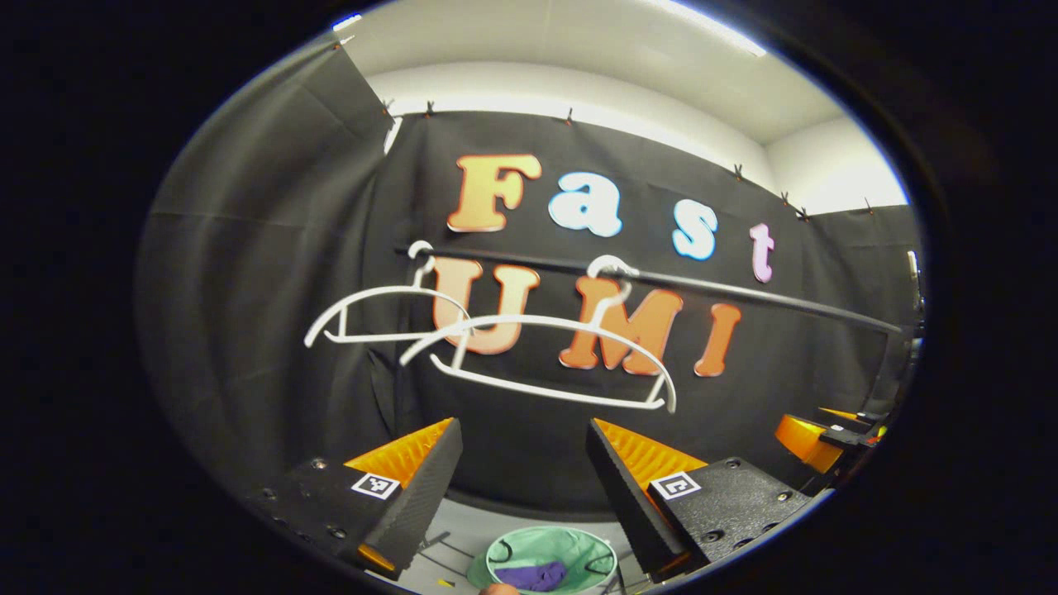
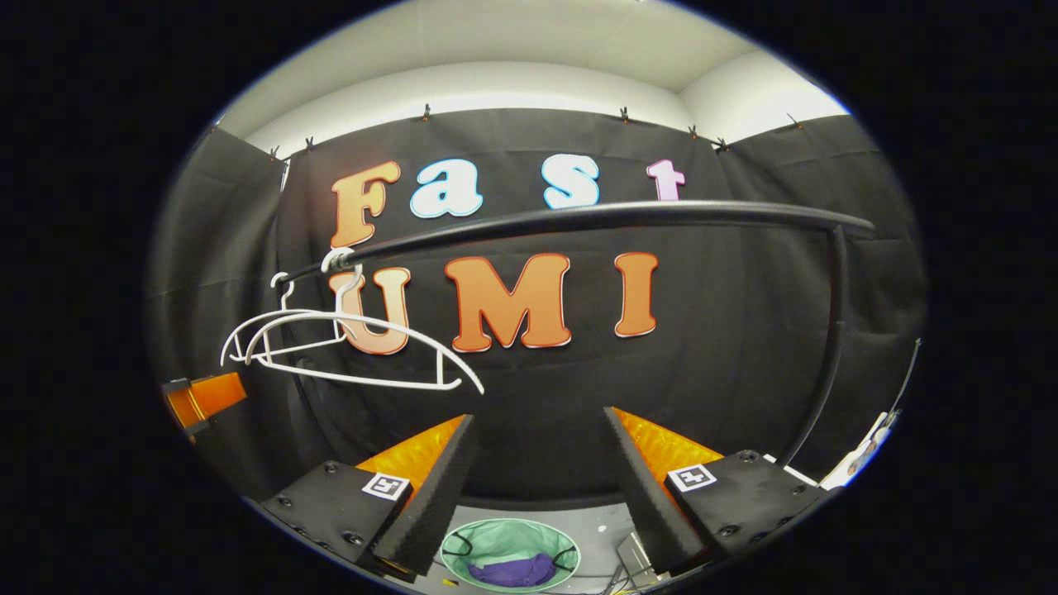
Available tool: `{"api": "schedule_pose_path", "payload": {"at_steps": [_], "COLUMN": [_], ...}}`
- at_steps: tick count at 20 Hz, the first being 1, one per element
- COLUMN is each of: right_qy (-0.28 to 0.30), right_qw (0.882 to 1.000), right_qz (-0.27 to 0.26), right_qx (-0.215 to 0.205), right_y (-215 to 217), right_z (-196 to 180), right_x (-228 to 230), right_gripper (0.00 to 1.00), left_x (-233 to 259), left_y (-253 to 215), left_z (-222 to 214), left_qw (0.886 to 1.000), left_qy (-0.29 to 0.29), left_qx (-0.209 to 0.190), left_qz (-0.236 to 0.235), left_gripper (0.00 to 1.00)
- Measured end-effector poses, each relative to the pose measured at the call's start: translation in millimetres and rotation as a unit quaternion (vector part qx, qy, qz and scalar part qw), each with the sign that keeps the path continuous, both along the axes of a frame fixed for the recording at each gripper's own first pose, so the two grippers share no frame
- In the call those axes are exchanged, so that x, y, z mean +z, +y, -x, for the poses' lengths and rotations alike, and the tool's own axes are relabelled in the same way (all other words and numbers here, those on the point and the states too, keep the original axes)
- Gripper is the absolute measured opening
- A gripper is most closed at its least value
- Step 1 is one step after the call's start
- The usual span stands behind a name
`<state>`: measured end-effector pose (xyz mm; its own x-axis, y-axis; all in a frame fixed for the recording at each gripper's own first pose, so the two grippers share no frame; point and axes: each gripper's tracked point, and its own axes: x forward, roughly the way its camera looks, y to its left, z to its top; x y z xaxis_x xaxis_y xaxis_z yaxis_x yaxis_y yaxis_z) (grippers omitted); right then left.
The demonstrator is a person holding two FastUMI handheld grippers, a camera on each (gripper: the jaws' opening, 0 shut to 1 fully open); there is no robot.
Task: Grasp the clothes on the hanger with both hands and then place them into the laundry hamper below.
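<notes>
Left gripper (image 1: 522,471) and right gripper (image 2: 537,467): fingers spread apart, holding nothing. Both white hangers (image 1: 545,355) hang bare on the black rail (image 2: 595,219). Purple garment (image 2: 511,570) lies crumpled inside the green laundry hamper (image 2: 463,549) below. Judged light, limp, non-fragile; pinch a bunched fold, since flat cloth would likely slip.

right gripper (image 2: 537,463) spread wide; purple garment (image 2: 508,570) lies in green hamper (image 2: 463,549) below two bare white hangers (image 2: 347,351) on rail (image 2: 595,216).
</notes>
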<state>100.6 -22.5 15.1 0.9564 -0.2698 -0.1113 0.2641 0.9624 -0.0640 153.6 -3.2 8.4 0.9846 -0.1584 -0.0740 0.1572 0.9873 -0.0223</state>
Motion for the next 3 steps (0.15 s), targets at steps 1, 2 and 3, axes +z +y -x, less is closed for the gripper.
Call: {"api": "schedule_pose_path", "payload": {"at_steps": [1, 2, 3], "right_qy": [-0.002, -0.006, -0.010], "right_qw": [1.000, 1.000, 1.000], "right_qz": [0.004, 0.004, 0.003], "right_qx": [0.000, 0.000, 0.003], "right_y": [1.0, 1.3, 3.8], "right_z": [3.6, 4.5, 4.5], "right_x": [1.7, 5.0, 9.9], "right_gripper": [0.90, 0.90, 0.90], "left_x": [2.2, 4.8, 7.4], "left_y": [2.7, 5.4, 6.5], "left_z": [0.2, 0.3, -0.6], "left_qw": [1.000, 1.000, 1.000], "left_qy": [-0.004, -0.007, -0.011], "left_qx": [0.003, 0.007, 0.009], "left_qz": [-0.006, -0.010, -0.009], "left_gripper": [0.95, 0.92, 0.92]}}
